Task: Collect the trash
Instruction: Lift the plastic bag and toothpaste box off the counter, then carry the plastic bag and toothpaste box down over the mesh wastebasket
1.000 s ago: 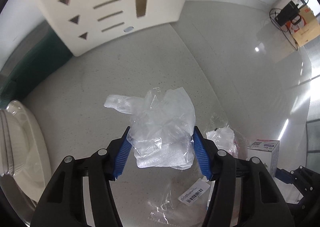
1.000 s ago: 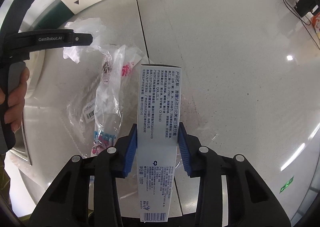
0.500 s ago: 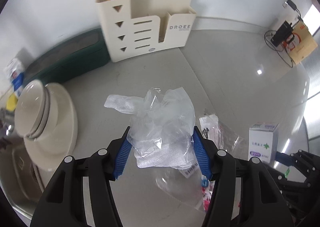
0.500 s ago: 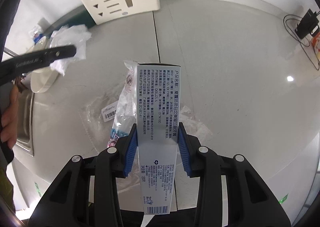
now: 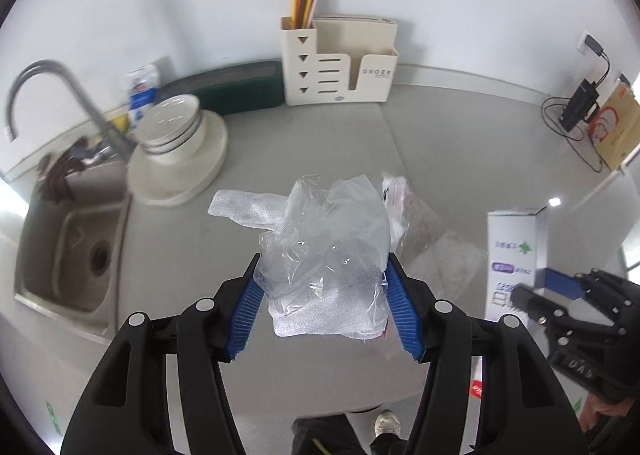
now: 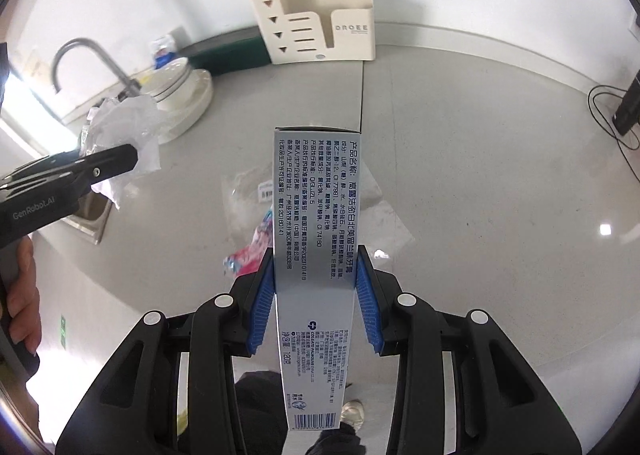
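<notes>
Gripping a crumpled wad of clear plastic wrap (image 5: 326, 255), the left gripper (image 5: 324, 303) has its blue pads pressed against both sides of the bundle, jaws about half apart, and holds it in the air above the grey counter (image 5: 312, 143). The right gripper (image 6: 316, 295) is clamped on a long toothpaste box (image 6: 316, 255), its pads tight on the two narrow sides and the jaws rather less than half apart; the box sticks out forward past the fingertips and also hangs clear of the counter. Below both, a clear plastic bag (image 6: 244, 195) with a barcode label and some pink and blue printed packaging lies flat on the counter. Further back stand a stack of plates (image 5: 176, 143) beside the sink (image 5: 76, 255) with its bent tap (image 5: 52, 95), and a cream organizer (image 5: 340, 63) holding coloured straws against the white wall. A hand (image 6: 20, 303) on the left gripper's handle shows at the edge of the right view.
</notes>
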The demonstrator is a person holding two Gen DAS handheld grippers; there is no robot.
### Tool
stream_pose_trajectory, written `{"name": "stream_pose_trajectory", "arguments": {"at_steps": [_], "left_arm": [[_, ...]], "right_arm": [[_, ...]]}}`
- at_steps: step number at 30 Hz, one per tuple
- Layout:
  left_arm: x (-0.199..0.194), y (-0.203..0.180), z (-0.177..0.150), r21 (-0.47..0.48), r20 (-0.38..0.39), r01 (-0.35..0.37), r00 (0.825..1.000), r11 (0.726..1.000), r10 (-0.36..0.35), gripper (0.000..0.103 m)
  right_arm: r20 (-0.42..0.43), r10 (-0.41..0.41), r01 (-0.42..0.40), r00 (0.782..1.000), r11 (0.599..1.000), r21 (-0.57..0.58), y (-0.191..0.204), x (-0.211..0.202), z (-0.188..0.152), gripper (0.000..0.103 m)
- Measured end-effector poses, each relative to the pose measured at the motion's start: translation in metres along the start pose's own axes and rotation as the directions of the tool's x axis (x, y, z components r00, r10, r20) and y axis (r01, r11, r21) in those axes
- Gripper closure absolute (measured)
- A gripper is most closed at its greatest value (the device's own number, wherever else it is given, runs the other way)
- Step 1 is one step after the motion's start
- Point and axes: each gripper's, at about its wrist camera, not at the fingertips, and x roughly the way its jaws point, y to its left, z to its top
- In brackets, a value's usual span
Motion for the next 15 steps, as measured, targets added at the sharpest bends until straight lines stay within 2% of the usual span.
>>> {"name": "stream_pose_trajectory", "arguments": {"at_steps": [4, 7, 9, 15], "left_arm": [[-0.036, -0.012, -0.049, -0.059, 0.020, -0.005, 1.000, 0.998, 0.006, 0.045], [-0.059, -0.028, -0.079, -0.049, 0.053, -0.003, 0.999, 0.999, 0.006, 0.045], [-0.065, -0.034, -0.093, -0.053, 0.034, 0.006, 0.999, 0.999, -0.005, 0.045], [-0.088, -0.040, -0.125, -0.065, 0.045, 0.049, 0.998, 0.997, -0.046, 0.045]], "right_arm": [[0.037, 0.017, -0.017, 0.999, 1.000, -0.001, -0.015, -0.027, -0.033, 0.064], [0.039, 0.022, -0.022, 0.999, 1.000, 0.010, -0.026, -0.041, -0.054, 0.064], [0.052, 0.021, -0.021, 0.998, 1.000, 0.000, -0.029, -0.052, -0.064, 0.065], [0.098, 0.042, -0.043, 0.994, 0.999, 0.017, -0.032, -0.082, -0.087, 0.065]]}}
